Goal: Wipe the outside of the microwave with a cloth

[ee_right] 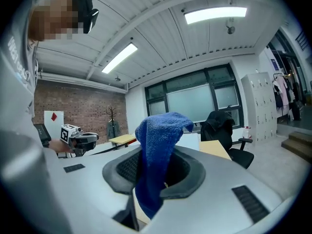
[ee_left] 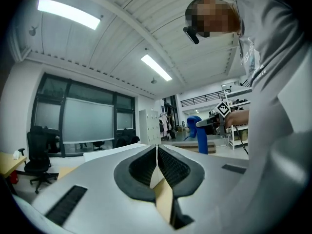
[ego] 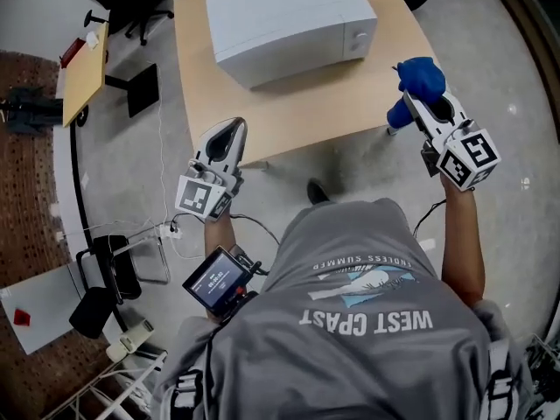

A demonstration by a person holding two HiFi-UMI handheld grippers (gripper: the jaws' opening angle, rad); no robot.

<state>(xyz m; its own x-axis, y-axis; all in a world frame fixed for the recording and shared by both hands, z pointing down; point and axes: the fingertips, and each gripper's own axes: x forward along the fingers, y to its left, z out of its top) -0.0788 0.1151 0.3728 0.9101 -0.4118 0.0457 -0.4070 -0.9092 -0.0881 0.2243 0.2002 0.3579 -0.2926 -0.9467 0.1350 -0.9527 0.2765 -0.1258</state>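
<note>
The white microwave (ego: 289,20) stands on a light wooden table (ego: 350,103), its control side toward the right. My right gripper (ego: 418,94) is off the table's right front corner and is shut on a blue cloth (ego: 420,77). In the right gripper view the cloth (ee_right: 158,150) rises from between the jaws and droops over them. My left gripper (ego: 234,128) hovers over the table's front edge with its jaws shut and nothing between them; the left gripper view (ee_left: 156,152) shows the pads pressed together. Both grippers are well short of the microwave.
A small wooden side table (ego: 85,73) and an office chair (ego: 131,7) stand at the upper left. A black chair (ego: 101,278) and cables (ego: 166,230) lie on the floor at the left. The person stands at the table's front edge, a small screen (ego: 219,278) at the waist.
</note>
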